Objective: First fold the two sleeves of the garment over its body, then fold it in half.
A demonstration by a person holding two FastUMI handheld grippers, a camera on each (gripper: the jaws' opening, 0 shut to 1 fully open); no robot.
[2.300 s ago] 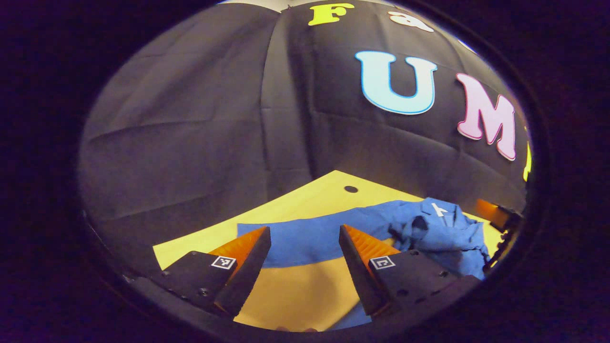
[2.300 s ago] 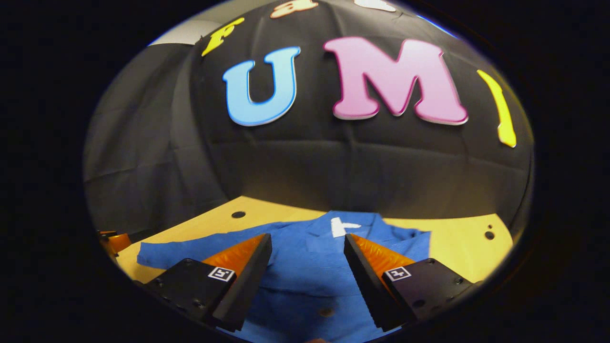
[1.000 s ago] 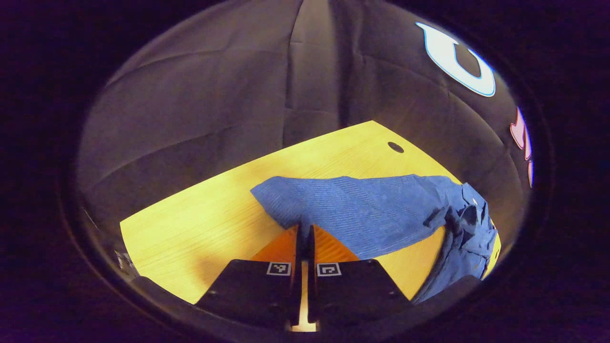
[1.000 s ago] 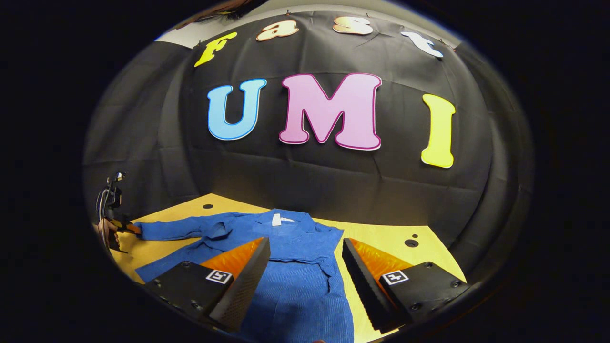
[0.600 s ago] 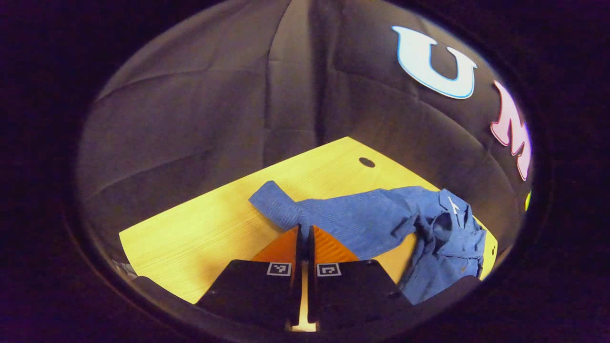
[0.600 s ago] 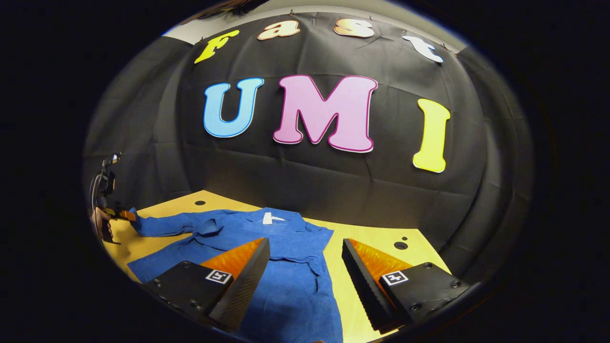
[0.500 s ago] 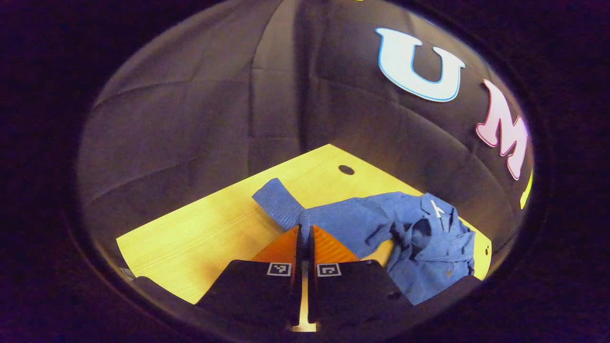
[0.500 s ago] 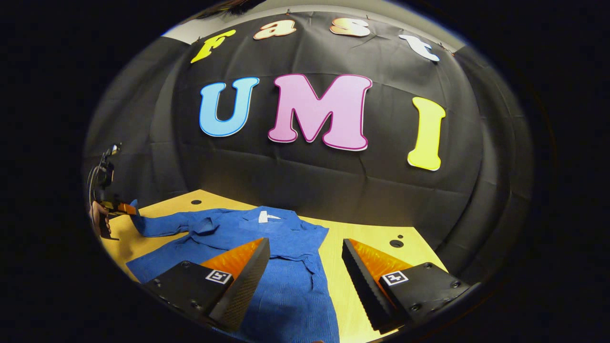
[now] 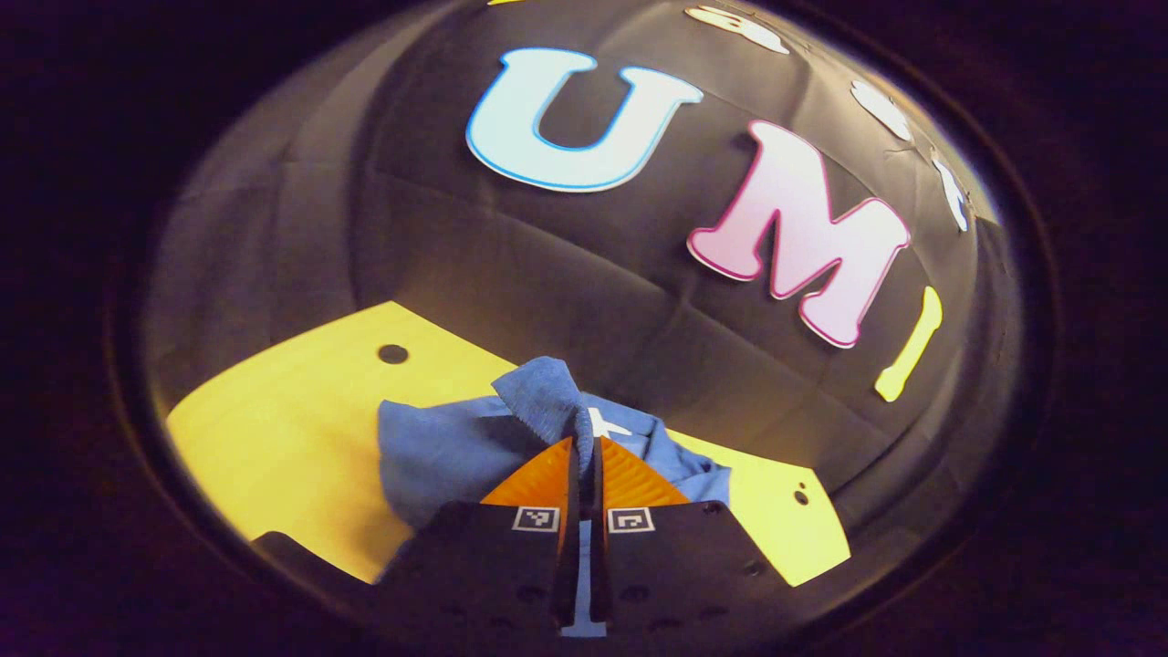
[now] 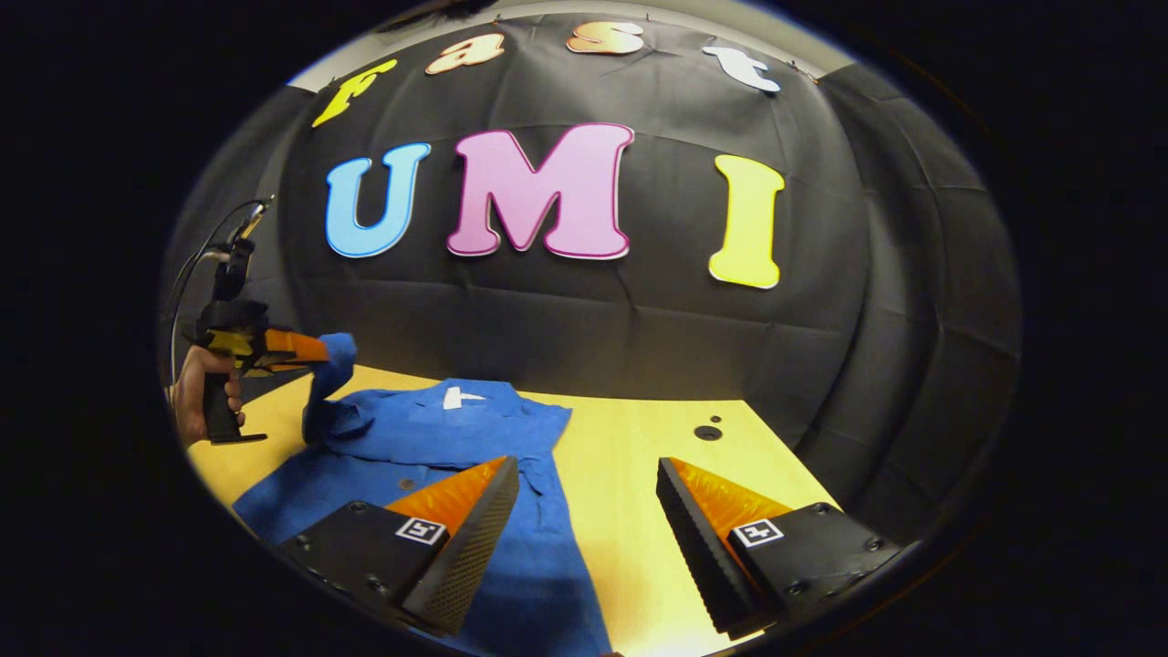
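The left tongs [image 9: 581, 444] were closed on the cuff end of one sleeve [image 9: 544, 394], and the cuff was held lifted clear of the tabletop [image 9: 274, 411]. In the right gripper view the same tongs [image 10: 315, 350] were seen at the far left, gripped by a hand [image 10: 196, 388], with the sleeve [image 10: 330, 374] hanging down from them to the shoulder of the garment [image 10: 438, 438]. The right tongs [image 10: 586, 474] were held open and empty above the near part of the tabletop [image 10: 630, 474], their left finger over the garment's body.

Risks noted:
- Only a small bite of cloth appeared to be pinched; the cuff could be lost if the sleeve were swung quickly across.
- With nothing pinning the body, the whole garment could be dragged right by the pull on the sleeve, and the layout skewed.
- The sleeve looked twisted where it hung; a bunched, rolled fold could result if it were laid down so.
- Release short of the body would leave the sleeve across the collar or shoulder.

The garment was a blue, ribbed, collared shirt with a white tag at the neck. It lay flat on the yellow wooden tabletop, collar toward the far wall, hem toward the near edge, with creases near the lifted shoulder. The other sleeve could not be made out.
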